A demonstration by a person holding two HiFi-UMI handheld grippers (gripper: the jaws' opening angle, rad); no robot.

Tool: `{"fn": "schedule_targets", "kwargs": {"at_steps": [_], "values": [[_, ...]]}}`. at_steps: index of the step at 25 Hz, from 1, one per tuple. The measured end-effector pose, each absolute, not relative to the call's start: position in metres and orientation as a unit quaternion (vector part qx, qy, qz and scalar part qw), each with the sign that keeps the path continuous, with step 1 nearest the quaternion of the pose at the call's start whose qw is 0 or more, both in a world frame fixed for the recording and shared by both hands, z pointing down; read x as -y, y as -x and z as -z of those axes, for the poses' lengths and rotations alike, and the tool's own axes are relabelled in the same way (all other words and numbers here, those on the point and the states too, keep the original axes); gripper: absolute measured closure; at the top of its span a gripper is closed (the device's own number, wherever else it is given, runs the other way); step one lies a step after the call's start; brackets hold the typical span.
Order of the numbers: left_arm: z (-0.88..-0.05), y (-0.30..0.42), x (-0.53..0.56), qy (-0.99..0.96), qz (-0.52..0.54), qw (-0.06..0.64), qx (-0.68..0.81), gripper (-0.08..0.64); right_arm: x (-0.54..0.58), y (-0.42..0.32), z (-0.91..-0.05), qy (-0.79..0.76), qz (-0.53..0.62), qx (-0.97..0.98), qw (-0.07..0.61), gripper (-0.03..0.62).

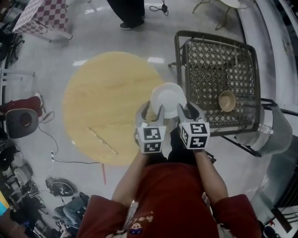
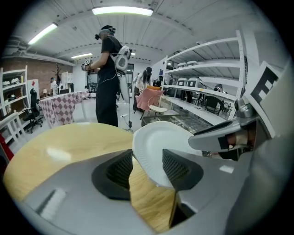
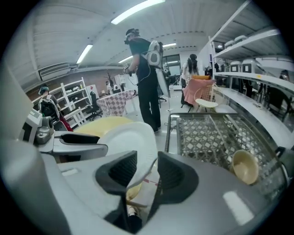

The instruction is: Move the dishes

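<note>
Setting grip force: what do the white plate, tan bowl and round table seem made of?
White plate: smooth, matte, thin rim; plastic or ceramic. Tan bowl: matte; perhaps plastic or wood. Round table: pale wood grain, lamp glare; likely varnished wood or laminate.

Bright ceiling tubes (image 2: 122, 10) glare on the floor (image 1: 93, 32); fisheye edges go dark.

Round table (image 1: 100, 93) mostly bare, thin stick (image 1: 103, 140) near edge; mesh rack (image 1: 209, 60) holds bowl (image 1: 227, 101).
</note>
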State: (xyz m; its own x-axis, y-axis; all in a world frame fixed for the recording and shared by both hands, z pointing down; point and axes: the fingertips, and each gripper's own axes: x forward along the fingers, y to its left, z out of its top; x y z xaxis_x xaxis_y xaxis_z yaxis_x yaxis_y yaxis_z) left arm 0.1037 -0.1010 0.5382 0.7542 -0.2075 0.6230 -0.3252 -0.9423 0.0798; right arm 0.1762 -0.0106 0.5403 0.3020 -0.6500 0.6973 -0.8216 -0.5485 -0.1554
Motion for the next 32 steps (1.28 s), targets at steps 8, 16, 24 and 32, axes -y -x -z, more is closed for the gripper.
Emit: {"fn": "schedule_targets", "kwargs": {"at_steps": [8, 16, 24, 32], "values": [[-0.531, -0.159, 0.044, -0.943, -0.319, 0.066, 0.071, 0.344, -0.055, -0.217, -0.534, -0.835, -0.372, 0.396, 0.088, 0.449], [-0.538, -0.194, -0.01, -0.942, -0.333, 0.044, 0.016, 0.344, -0.115, -0.244, -0.54, -0.856, -0.381, 0.346, 0.06, 0.449], [-0.559, -0.208, -0.037, -0.933, -0.358, 0.035, -0.002, 0.344, -0.141, -0.257, -0.564, -0.854, -0.403, 0.327, 0.041, 0.449], [-0.583, -0.208, -0.043, -0.921, -0.387, 0.037, -0.003, 0.342, -0.146, -0.259, -0.588, -0.84, -0.428, 0.331, 0.043, 0.449]]}}
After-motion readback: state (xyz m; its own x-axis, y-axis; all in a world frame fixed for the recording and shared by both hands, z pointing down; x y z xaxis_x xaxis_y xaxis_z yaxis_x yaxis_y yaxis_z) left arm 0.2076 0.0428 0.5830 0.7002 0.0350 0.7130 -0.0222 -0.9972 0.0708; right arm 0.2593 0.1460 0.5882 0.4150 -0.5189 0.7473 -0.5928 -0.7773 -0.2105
